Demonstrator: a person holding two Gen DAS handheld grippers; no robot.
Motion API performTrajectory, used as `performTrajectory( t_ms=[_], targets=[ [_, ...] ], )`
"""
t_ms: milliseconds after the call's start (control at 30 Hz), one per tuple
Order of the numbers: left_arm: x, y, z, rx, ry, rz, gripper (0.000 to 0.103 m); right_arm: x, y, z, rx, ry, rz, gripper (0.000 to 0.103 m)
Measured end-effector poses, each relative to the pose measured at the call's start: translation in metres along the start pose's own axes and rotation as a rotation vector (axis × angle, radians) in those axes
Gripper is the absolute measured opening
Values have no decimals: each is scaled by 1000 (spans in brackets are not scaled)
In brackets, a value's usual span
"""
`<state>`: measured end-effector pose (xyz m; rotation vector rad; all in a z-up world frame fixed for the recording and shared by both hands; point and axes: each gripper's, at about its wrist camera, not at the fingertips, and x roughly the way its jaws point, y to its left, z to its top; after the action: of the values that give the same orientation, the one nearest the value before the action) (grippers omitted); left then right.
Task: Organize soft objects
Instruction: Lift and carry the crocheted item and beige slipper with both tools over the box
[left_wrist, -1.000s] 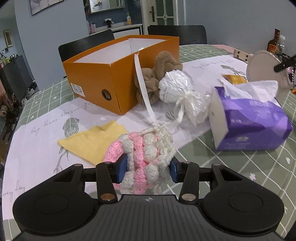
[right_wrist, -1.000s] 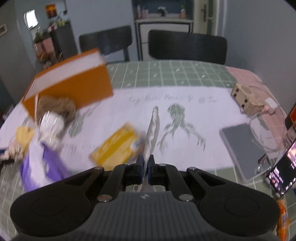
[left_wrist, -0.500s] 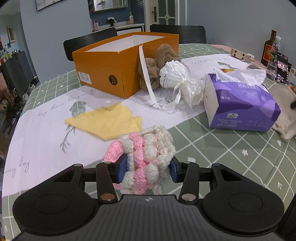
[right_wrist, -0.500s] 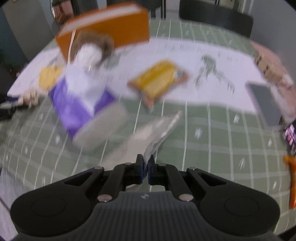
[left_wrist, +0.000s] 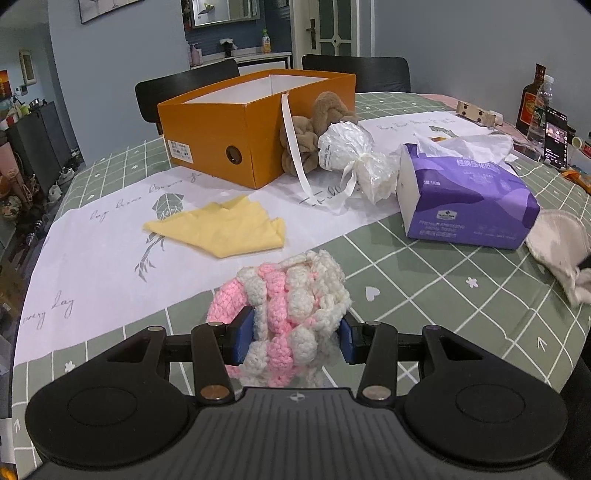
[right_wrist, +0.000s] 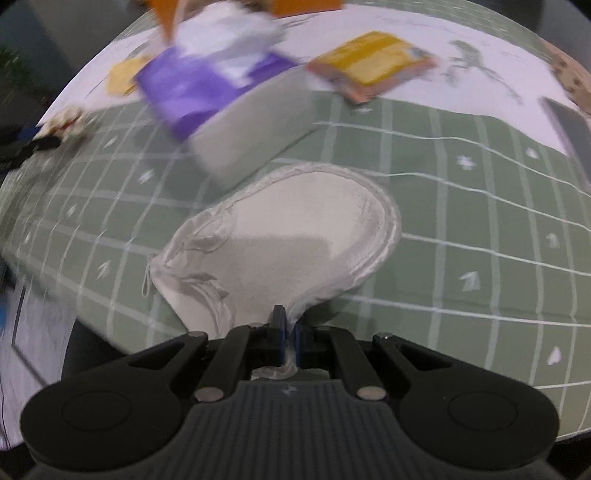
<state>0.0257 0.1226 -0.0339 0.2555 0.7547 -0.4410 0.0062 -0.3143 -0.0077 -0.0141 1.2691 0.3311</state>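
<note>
Right gripper (right_wrist: 289, 334) has swung down to the table (left_wrist: 424, 295), its cream pad (right_wrist: 295, 240) now draped flat; left gripper (left_wrist: 295, 334) drifted back from the orange box (left_wrist: 258, 129).
Right jaws pressed together on the pad's edge; left jaws pinch the pink-white crochet piece (left_wrist: 288, 306) at 6 o'clock; box at 12 looks empty; brown plush (left_wrist: 317, 125), wrapped bundle (left_wrist: 351, 151), yellow cloth (left_wrist: 221, 230), tissue pack (left_wrist: 469, 199) all outside; early stage, sorting barely started.
</note>
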Motion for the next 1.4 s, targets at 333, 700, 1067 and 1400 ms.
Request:
performTrajectory(
  t_ms=[333, 700, 1067, 1400],
  targets=[
    [-12, 10, -7, -22, -18, 4, 52, 15, 94, 16, -199, 44, 162, 2],
    [-40, 52, 4, -54, -47, 81, 52, 12, 204, 117, -476, -55, 210, 2],
    [-43, 72, 74, 12, -105, 114, 52, -40, 209, 223, -510, -234, 119, 1],
    [-7, 70, 168, 114, -159, 132, 52, -87, 179, 303, -488, -353, 39, 2]
  ],
)
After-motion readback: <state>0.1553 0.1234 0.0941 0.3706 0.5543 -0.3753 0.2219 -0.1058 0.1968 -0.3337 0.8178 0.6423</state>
